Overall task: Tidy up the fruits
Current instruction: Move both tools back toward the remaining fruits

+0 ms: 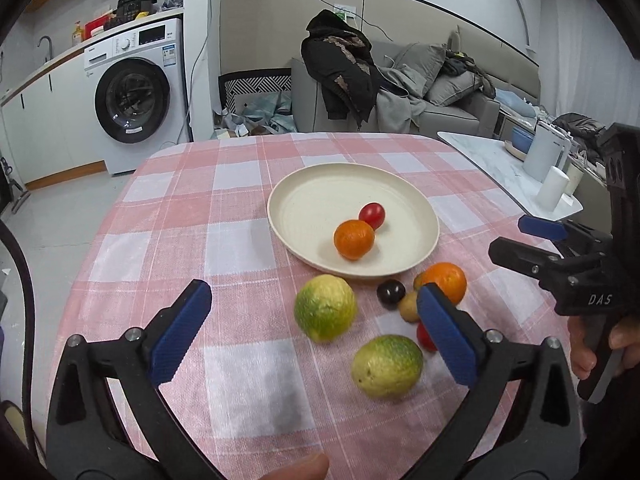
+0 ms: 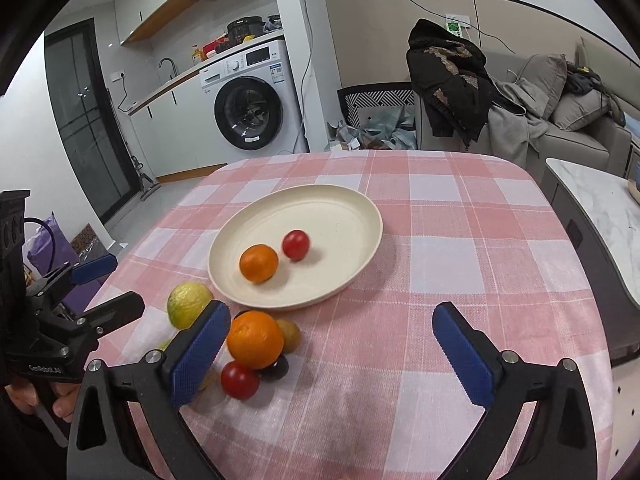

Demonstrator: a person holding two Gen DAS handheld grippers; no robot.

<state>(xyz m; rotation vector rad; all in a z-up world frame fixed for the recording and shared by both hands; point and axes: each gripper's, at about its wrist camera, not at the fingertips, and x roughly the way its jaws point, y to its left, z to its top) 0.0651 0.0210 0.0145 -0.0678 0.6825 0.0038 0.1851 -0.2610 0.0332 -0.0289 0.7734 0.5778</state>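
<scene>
A cream plate (image 1: pixel 304 196) is set on the pink checked tablecloth (image 1: pixel 180 208), and every place below is given from it. Inside the plate, toward its near side, a small orange (image 1: pixel 353 239) and a red cherry tomato (image 1: pixel 372 215) are seen, lying just beside each other. Off the plate, just beyond its near rim, a larger orange (image 1: pixel 447 280), a dark plum (image 1: pixel 391 292), a small brownish kiwi (image 1: pixel 409 306) and a second red tomato (image 2: pixel 239 380) are clustered closely together. Two yellow-green lemons (image 1: pixel 325 307) (image 1: pixel 387 365) are found on the cloth on the near side of the plate. The left gripper (image 1: pixel 314 322) is held spread wide and empty over these lemons. The right gripper (image 2: pixel 330 344) is likewise held wide apart with nothing between its pads, on the near side of the plate above bare cloth.
</scene>
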